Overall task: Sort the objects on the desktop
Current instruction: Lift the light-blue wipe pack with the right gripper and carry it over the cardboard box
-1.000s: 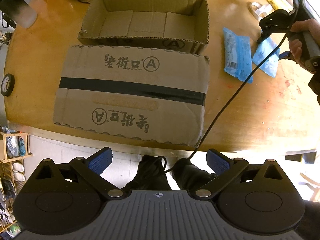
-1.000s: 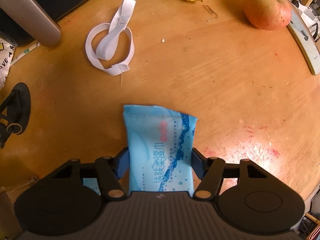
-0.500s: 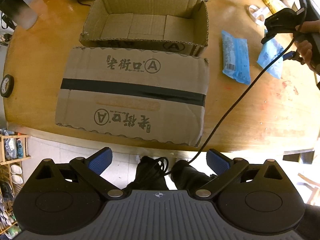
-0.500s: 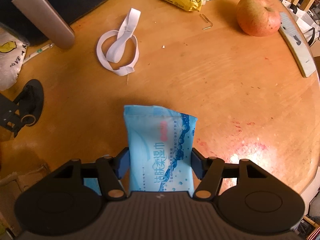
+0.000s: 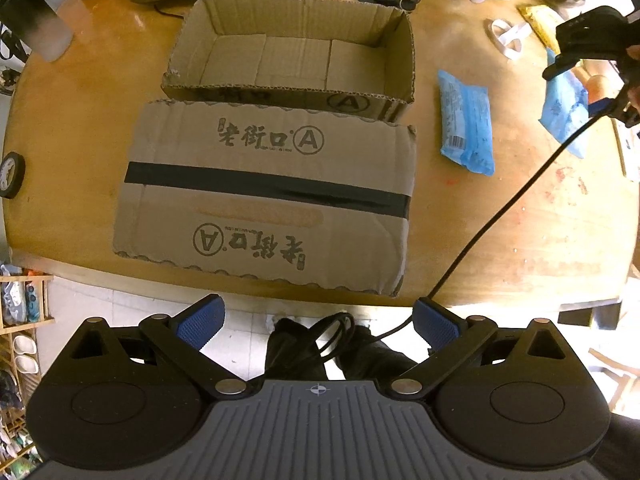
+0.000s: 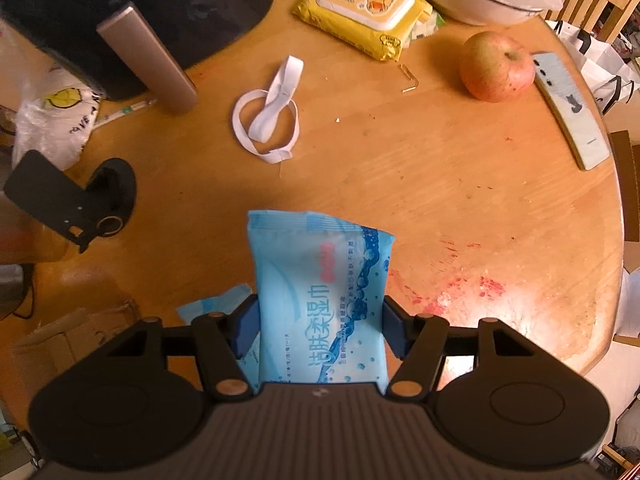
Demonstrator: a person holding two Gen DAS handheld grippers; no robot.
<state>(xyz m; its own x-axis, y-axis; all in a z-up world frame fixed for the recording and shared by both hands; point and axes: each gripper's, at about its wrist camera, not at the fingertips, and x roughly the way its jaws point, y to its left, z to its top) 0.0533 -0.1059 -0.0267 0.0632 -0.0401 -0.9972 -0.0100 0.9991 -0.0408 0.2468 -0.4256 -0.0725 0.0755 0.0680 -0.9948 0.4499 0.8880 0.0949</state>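
My right gripper (image 6: 320, 320) is shut on a light blue wet-wipe pack (image 6: 320, 292) and holds it above the wooden table (image 6: 440, 184). In the left wrist view that pack (image 5: 566, 114) hangs in the right gripper (image 5: 576, 72) at the far right. A second blue pack (image 5: 466, 122) lies flat on the table, right of the open cardboard box (image 5: 292, 56). The box's flattened lid (image 5: 264, 204) lies in front of it. My left gripper (image 5: 318, 326) is open and empty, off the table's near edge.
A white elastic band (image 6: 268, 120), a yellow wipes pack (image 6: 364, 10), an apple (image 6: 496, 66), a paperclip (image 6: 408, 78), a black phone stand (image 6: 76, 204) and a dark appliance (image 6: 132, 12) sit beyond the right gripper. A tape roll (image 5: 10, 176) lies at the table's left edge.
The right gripper has lifted and drawn back with the blue pack; more of the table shows beneath. The left gripper has pulled back slightly and stays open.
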